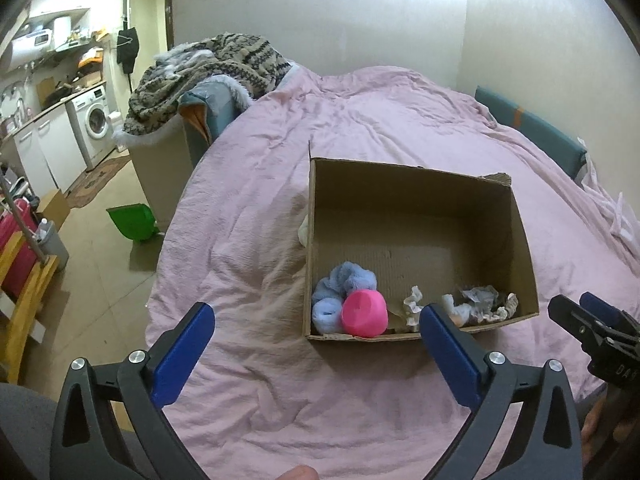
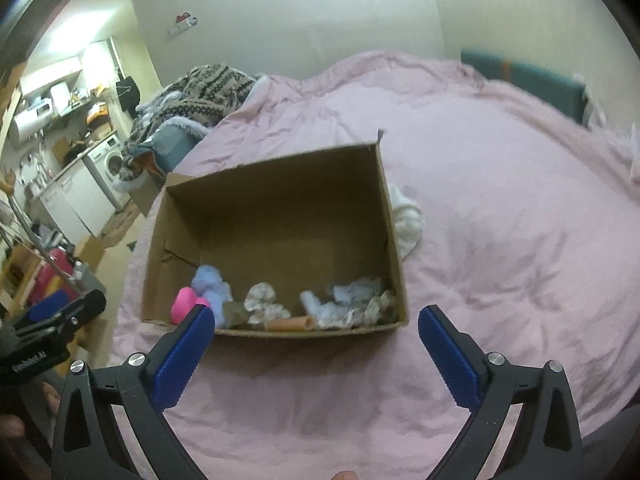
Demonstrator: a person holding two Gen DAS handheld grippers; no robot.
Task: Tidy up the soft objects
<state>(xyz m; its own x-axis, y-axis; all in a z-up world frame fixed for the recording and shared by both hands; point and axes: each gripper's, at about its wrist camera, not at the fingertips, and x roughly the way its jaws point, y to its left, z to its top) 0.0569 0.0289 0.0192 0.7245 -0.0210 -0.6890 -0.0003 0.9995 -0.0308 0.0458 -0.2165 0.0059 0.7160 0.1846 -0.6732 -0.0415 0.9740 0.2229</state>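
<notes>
A patterned blanket (image 1: 208, 68) is heaped beyond the bed; a washing machine (image 1: 94, 120) and green dustpan (image 1: 132, 222) stand left.

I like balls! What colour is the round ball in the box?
The ball is bright pink, seen best in the left wrist view, inside the cardboard box.

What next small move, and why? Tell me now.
Probably send the open right gripper past the cardboard box toward the white soft item lying outside against its side. The other soft items are already in the box, and both grippers are empty.
</notes>
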